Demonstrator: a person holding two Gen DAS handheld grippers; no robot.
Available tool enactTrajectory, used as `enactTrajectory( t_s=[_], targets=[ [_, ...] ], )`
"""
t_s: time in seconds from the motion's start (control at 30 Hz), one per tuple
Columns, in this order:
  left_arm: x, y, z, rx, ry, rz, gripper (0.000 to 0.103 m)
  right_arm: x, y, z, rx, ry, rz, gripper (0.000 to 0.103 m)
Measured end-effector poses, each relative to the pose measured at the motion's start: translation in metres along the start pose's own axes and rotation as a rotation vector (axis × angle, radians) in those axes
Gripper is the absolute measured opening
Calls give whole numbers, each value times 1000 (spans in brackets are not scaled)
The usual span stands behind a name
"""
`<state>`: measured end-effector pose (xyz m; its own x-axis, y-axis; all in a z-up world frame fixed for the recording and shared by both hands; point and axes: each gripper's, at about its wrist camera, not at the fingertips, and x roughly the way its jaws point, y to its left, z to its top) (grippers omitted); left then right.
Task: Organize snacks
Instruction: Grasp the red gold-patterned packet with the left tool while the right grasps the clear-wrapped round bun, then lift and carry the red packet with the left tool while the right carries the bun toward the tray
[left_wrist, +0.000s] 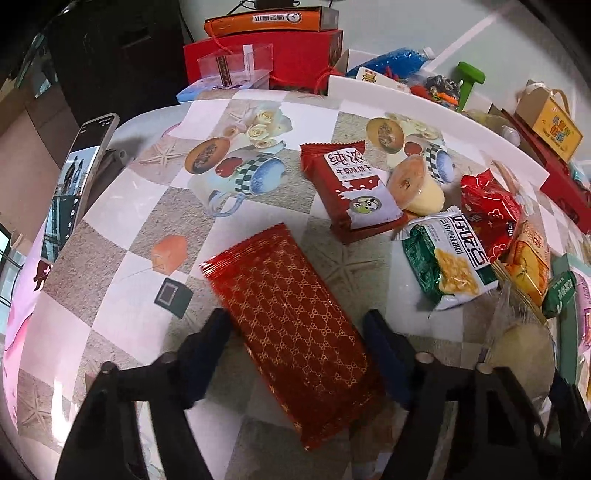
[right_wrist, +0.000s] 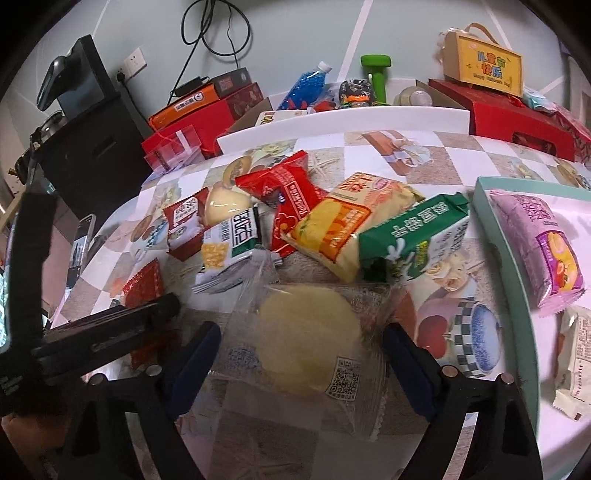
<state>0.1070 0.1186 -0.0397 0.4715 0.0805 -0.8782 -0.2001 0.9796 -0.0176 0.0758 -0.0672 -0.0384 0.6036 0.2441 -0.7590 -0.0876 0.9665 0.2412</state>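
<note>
My left gripper (left_wrist: 297, 325) is open, its fingers either side of a red packet with a gold pattern (left_wrist: 295, 325) lying on the table. My right gripper (right_wrist: 301, 341) is open around a clear packet holding a pale round cake (right_wrist: 308, 339). Beyond lies a pile of snacks: a red milk-biscuit pack (left_wrist: 351, 192), a jelly cup (left_wrist: 415, 186), a green-white popcorn pack (left_wrist: 450, 254), a red bag (right_wrist: 291, 199), an orange-yellow pack (right_wrist: 347, 221) and a green pack (right_wrist: 413, 236). A teal tray (right_wrist: 509, 266) at the right holds a purple pack (right_wrist: 543, 243) and a white pack (right_wrist: 578, 365).
A phone (left_wrist: 79, 181) stands at the table's left edge. A white board (right_wrist: 343, 122) runs along the back edge. Red gift boxes (left_wrist: 266, 59), a blue bottle (right_wrist: 306, 85), a green dumbbell (right_wrist: 376, 74) and a yellow carton (right_wrist: 484, 66) stand behind it.
</note>
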Motion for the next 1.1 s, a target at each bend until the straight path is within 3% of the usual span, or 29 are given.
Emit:
enactTrajectory(
  t_s=[0.2, 0.57, 1.1],
  targets=[
    [-15, 6, -15, 4, -7, -20, 64, -1, -1, 0, -1, 5, 0, 88],
    [-15, -20, -20, 52, -12, -65, 60, -5, -7, -3, 19, 13, 17, 70],
    [-26, -7, -20, -22, -32, -136, 52, -23, -14, -1, 26, -17, 25, 67]
  ],
)
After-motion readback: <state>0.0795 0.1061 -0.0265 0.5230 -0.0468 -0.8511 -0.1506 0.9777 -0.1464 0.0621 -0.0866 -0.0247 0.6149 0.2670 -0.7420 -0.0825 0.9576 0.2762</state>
